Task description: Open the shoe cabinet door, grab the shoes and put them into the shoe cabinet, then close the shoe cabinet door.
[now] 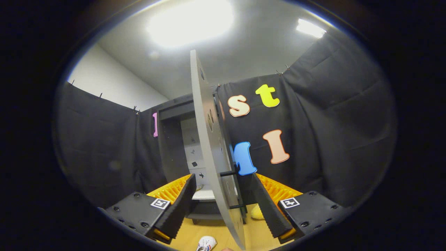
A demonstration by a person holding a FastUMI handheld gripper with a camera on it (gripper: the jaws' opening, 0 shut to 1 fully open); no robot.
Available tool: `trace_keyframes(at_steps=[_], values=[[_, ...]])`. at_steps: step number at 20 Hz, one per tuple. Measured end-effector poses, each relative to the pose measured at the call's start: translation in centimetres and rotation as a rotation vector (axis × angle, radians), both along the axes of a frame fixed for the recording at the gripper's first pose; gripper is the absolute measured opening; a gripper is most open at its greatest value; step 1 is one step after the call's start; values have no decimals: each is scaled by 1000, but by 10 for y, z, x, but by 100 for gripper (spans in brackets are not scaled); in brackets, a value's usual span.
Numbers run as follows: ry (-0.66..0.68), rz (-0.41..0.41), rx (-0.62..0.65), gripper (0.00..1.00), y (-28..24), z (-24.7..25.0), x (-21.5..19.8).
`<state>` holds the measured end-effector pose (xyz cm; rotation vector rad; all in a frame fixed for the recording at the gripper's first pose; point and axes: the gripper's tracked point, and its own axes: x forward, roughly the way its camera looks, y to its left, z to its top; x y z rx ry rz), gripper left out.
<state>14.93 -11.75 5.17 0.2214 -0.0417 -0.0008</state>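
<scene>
The grey cabinet door (209, 139) stands open and edge-on, running between the fingers of my gripper (223, 177). The gripper is open, one finger on each side of the door, and neither finger presses on it. A black bar handle (228, 172) sticks out of the door's right face, just inside the right finger (266, 205). Beyond the left finger (181, 200) is the dark shoe cabinet (170, 146) with its pale inside and a white shelf (204, 195). A white shoe (205, 243) lies on the wooden floor below the fingers. A yellow item (257, 211) lies on the floor by the door's foot.
Black cloth walls (331, 139) close in the booth on both sides and behind the cabinet. The wooden floor (254, 233) shows between the fingers. A small yellow object (199, 187) rests on the cabinet shelf, partly hidden by the left finger.
</scene>
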Motion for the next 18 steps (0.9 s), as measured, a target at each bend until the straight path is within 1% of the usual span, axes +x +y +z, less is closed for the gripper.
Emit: trace_keyframes(at_steps=[2, 5, 9, 14, 18], values=[[-28, -12, -30, 97, 11, 3, -1], [-18, 31, -113, 97, 48, -10, -3], [59, 135, -179, 97, 102, -52, 6], [194, 231, -173, 98, 150, -120, 22], [309, 269, -184, 98, 175, -179, 36]])
